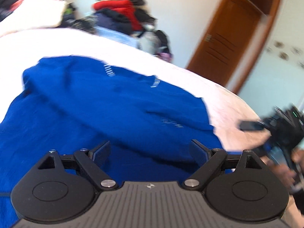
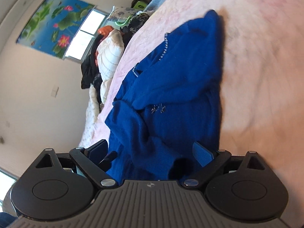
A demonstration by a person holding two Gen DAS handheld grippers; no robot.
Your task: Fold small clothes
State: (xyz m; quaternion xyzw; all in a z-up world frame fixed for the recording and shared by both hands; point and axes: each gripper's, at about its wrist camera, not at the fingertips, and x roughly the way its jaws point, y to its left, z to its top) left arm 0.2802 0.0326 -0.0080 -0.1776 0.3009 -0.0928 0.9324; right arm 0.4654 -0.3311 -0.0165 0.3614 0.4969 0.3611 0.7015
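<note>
Black gripper housing fills the bottom of both wrist views, and over each the fingers stand spread wide with nothing pinched between the pads. Beyond them, the pink bedspread (image 2: 256, 60) covers the bed as the largest surface in sight, softly textured and pale.

On it lies the royal-blue knit garment (image 1: 98, 102), rumpled and partly doubled over itself, with thick folds running across its middle. Short rows of small silvery beads or studs trim an edge near its top, and a small sparkly motif sits on the front panel. Its fabric looks fuzzy and deep in colour. In the left wrist view it spreads from the left edge to just past the middle; in the right wrist view it runs as a long heap away from the camera.

Left gripper (image 1: 150, 153) hangs released just above the near part of the garment. Right gripper (image 2: 152, 151) is likewise released over the garment's near end, cloth lying below the gap, apart from the pads. In the left wrist view it shows blurred at the bed's right side, beside the garment.

Piled clothes (image 1: 121, 13) lie at the bed's far side, a wooden door (image 1: 226, 43) stands in the wall beyond, and a lotus poster (image 2: 51, 24) hangs beside a window.
</note>
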